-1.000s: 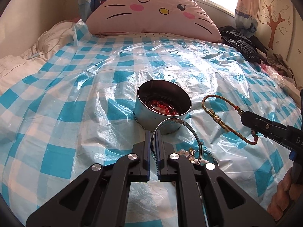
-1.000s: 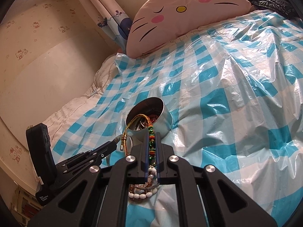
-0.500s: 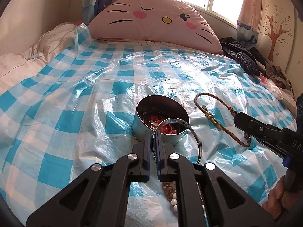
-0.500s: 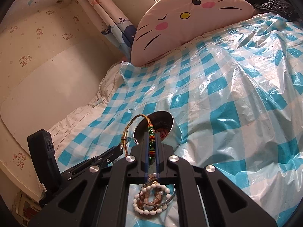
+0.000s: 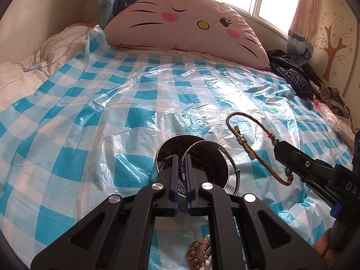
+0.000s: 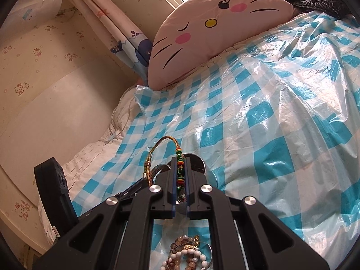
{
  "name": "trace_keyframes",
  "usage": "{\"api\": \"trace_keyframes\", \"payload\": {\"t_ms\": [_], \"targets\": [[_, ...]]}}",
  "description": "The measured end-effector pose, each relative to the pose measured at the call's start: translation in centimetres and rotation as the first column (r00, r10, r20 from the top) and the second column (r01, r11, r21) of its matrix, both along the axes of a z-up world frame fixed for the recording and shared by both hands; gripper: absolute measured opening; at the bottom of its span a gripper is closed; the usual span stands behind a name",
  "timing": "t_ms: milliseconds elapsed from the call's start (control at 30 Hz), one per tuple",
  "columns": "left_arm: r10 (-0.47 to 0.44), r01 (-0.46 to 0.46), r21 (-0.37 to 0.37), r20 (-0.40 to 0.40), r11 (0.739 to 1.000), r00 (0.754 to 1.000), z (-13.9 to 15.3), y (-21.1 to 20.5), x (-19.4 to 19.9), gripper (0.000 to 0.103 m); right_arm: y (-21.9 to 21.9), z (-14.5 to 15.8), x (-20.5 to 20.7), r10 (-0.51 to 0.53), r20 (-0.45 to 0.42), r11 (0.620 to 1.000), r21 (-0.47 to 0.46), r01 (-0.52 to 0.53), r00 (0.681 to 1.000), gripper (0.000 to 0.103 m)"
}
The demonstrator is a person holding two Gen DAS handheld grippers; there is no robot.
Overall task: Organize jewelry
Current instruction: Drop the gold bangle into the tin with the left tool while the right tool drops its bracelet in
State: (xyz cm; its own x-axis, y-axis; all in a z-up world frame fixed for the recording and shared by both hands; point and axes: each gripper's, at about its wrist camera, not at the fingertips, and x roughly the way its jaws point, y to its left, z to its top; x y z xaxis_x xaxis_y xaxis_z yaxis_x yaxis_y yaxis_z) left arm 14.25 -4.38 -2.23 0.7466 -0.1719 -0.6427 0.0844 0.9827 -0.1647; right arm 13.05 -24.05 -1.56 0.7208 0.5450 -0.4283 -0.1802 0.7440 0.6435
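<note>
Left hand-held gripper [image 5: 181, 160]: your jaws stand nearly closed, pinching the rim of a thin silver bangle [image 5: 216, 151]. The hoop rises from the fingertips and arcs over the mouth of the round metal tin [image 5: 191, 157], which sits on the bed's blue-and-white checked plastic sheet [image 5: 112, 117].

Right hand-held gripper [image 6: 180, 165]: your jaws are clamped tight on the beaded stretch of a woven gold cord bracelet [image 6: 166, 142] — green, red and yellow beads show between the pads, and the cord loops up and to the left, clear of the sheet. In the left wrist view the same bracelet [image 5: 249, 144] hangs in the air to the right of the tin, apart from it.

Change against half a second ago: the left gripper has moved forward, so the tin now sits right at its fingertips and is partly hidden by them; the bangle has come over the opening. The right gripper has lifted and tilted, and the tin is nearly hidden behind its tips.

Pose: only a sliver of your right hand [image 5: 324, 245] shows at the lower right edge — its grip cannot be made out.

Remaining stock: a pile of bead bracelets [image 6: 186, 254], white and amber, lies on the sheet beneath the grippers.
</note>
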Motion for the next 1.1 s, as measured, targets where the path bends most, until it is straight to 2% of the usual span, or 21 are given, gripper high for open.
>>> {"api": "trace_keyframes", "payload": {"t_ms": [500,633,733,800,867,900,933,1000,1100], "targets": [[0.014,-0.014,0.004,-0.027,1.000,1.000,-1.3,-0.5,2.6,0.005,1.2,-1.5,2.6,0.013,-0.033,0.999,-0.049,-0.014,0.999,0.007],[0.010,-0.010,0.002,-0.060,1.000,0.998,-1.9,-0.5,3.3,0.006,2.0,-1.7,3.3,0.021,-0.038,0.998,-0.064,-0.023,0.999,0.007],[0.024,-0.025,-0.010,-0.091,1.000,0.996,-2.4,0.0,3.7,0.012,2.3,-2.0,3.7,0.021,-0.050,0.997,-0.073,-0.025,0.999,0.007],[0.043,-0.045,-0.026,-0.081,0.999,0.996,-2.1,0.6,3.5,0.018,2.4,-2.2,4.0,0.021,-0.058,0.997,-0.076,-0.025,0.998,0.007],[0.051,-0.054,-0.051,-0.070,0.997,0.996,-1.7,1.3,3.2,0.018,2.5,-2.4,4.2,0.022,-0.064,0.997,-0.079,-0.027,0.998,0.007],[0.080,-0.082,-0.035,-0.058,0.996,0.995,-1.4,1.5,2.9,0.024,2.6,-2.4,4.2,0.022,-0.067,0.996,-0.082,-0.028,0.998,0.007],[0.114,-0.114,-0.015,-0.041,0.993,0.993,-1.2,1.8,2.7,0.037,2.6,-2.5,4.3,0.024,-0.069,0.996,-0.084,-0.030,0.997,0.007],[0.155,-0.155,-0.026,-0.010,0.987,0.988,-0.6,2.7,2.2,0.048,2.9,-2.6,4.5,0.030,-0.073,0.995,-0.089,-0.037,0.997,0.007],[0.215,-0.214,-0.048,0.011,0.976,0.977,0.0,4.2,1.9,0.050,3.9,-2.8,4.8,0.051,-0.079,0.993,-0.105,-0.059,0.996,0.007]]}}
